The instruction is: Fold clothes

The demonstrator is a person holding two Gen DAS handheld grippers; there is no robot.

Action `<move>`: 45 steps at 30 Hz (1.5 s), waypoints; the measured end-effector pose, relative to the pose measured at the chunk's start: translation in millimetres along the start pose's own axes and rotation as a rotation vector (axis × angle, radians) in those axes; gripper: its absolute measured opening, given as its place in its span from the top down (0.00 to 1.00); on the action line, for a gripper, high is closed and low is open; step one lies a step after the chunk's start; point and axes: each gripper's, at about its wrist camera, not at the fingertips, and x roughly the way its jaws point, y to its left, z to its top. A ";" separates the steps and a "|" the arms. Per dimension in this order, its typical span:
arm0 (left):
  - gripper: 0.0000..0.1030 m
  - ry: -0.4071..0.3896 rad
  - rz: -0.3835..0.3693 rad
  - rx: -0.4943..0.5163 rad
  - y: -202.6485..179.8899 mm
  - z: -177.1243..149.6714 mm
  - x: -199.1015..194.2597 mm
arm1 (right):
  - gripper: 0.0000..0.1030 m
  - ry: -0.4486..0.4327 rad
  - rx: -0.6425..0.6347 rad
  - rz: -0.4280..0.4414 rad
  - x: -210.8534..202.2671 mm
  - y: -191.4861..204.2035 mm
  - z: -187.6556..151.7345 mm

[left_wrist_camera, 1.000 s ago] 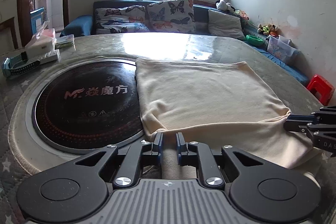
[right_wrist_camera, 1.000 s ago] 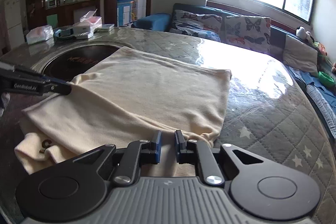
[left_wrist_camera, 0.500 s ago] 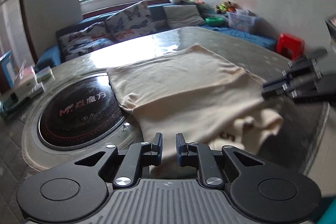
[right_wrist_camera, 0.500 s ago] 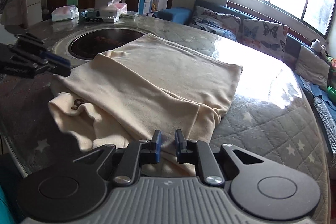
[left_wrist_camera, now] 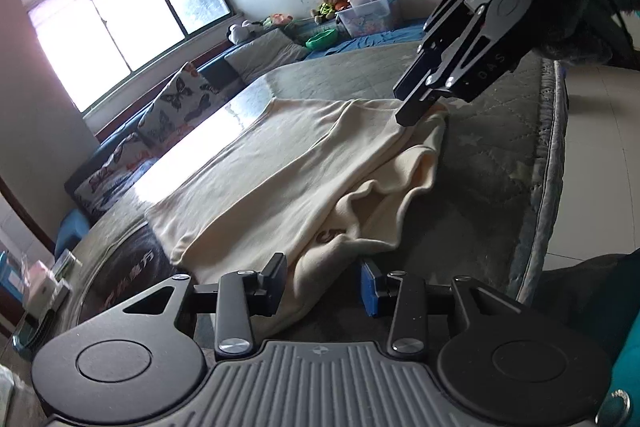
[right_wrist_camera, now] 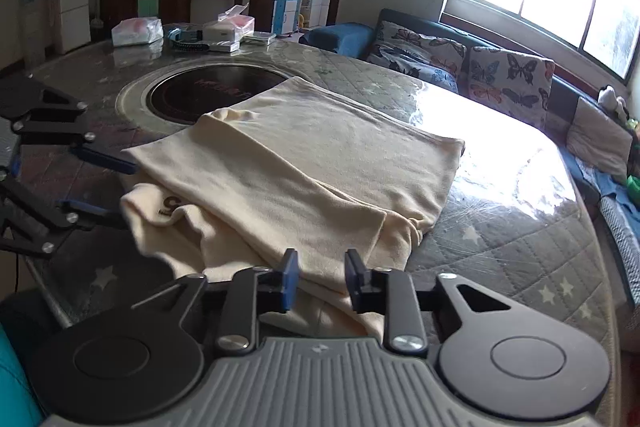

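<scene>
A cream garment point(left_wrist_camera: 288, 183) lies partly folded on the round table; it also shows in the right wrist view point(right_wrist_camera: 304, 183). Its near edge is bunched, with a dark printed mark showing. My left gripper point(left_wrist_camera: 323, 285) is open, its jaws on either side of the garment's near left corner; it also shows at the left of the right wrist view point(right_wrist_camera: 116, 193). My right gripper point(right_wrist_camera: 318, 277) is open over the garment's near right edge; in the left wrist view it point(left_wrist_camera: 416, 107) hovers above the garment's far corner.
The table point(right_wrist_camera: 520, 259) has a quilted star-pattern cover under glass and a black round hotplate point(right_wrist_camera: 208, 91) partly under the garment. Tissue packs and boxes point(right_wrist_camera: 216, 29) sit at the table's far left. A sofa with butterfly cushions point(right_wrist_camera: 472, 67) runs under the window.
Both grippers have let go of the garment and opened. The folded-over layer now lies on the garment. The left gripper has swung round to the garment's near corner, the right gripper has lifted.
</scene>
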 end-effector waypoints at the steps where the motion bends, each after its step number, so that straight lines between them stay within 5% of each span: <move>1: 0.63 -0.007 -0.002 0.001 -0.7 1.1 1.4 | 0.71 0.002 -0.018 0.000 -3.0 2.3 -1.2; 5: 0.86 -0.027 -0.006 -0.034 5.4 7.0 4.4 | 0.64 0.011 -0.107 0.017 -13.3 12.7 -6.5; 10: 0.88 -0.031 -0.017 -0.165 34.0 17.9 10.3 | 0.48 0.015 -0.238 0.037 -18.2 30.5 -12.6; 14: 0.88 -0.033 -0.036 -0.250 55.8 23.8 15.9 | 0.46 -0.021 -0.287 0.027 -5.9 39.0 -9.6; 17: 0.88 -0.028 -0.037 -0.288 63.5 25.5 19.8 | 0.50 -0.025 -0.281 0.023 10.8 38.9 -4.3; 22: 0.83 -0.023 -0.035 -0.284 61.7 18.6 14.7 | 0.85 0.018 -0.171 0.077 34.5 23.8 8.4; 24: 0.79 -0.024 -0.027 -0.263 57.7 12.9 9.8 | 0.87 0.014 -0.135 0.087 34.2 18.3 13.8; 26: 0.65 -0.021 -0.012 -0.239 52.9 6.3 5.3 | 0.88 0.011 -0.109 0.093 32.9 14.2 18.0; 34: 0.61 0.026 0.063 -0.079 32.2 -14.2 6.8 | 0.89 0.000 -0.029 0.110 29.2 2.3 25.3; 36: 0.63 0.032 0.078 -0.047 29.2 -16.6 9.9 | 0.89 -0.001 -0.019 0.106 29.3 1.7 26.2; 41: 0.92 0.029 0.088 -0.063 34.7 -17.8 9.0 | 0.90 -0.017 -0.027 0.095 24.2 5.6 25.2; 45: 0.94 0.000 0.087 -0.092 41.0 -13.6 -4.8 | 0.91 -0.040 -0.035 0.087 14.2 9.5 25.3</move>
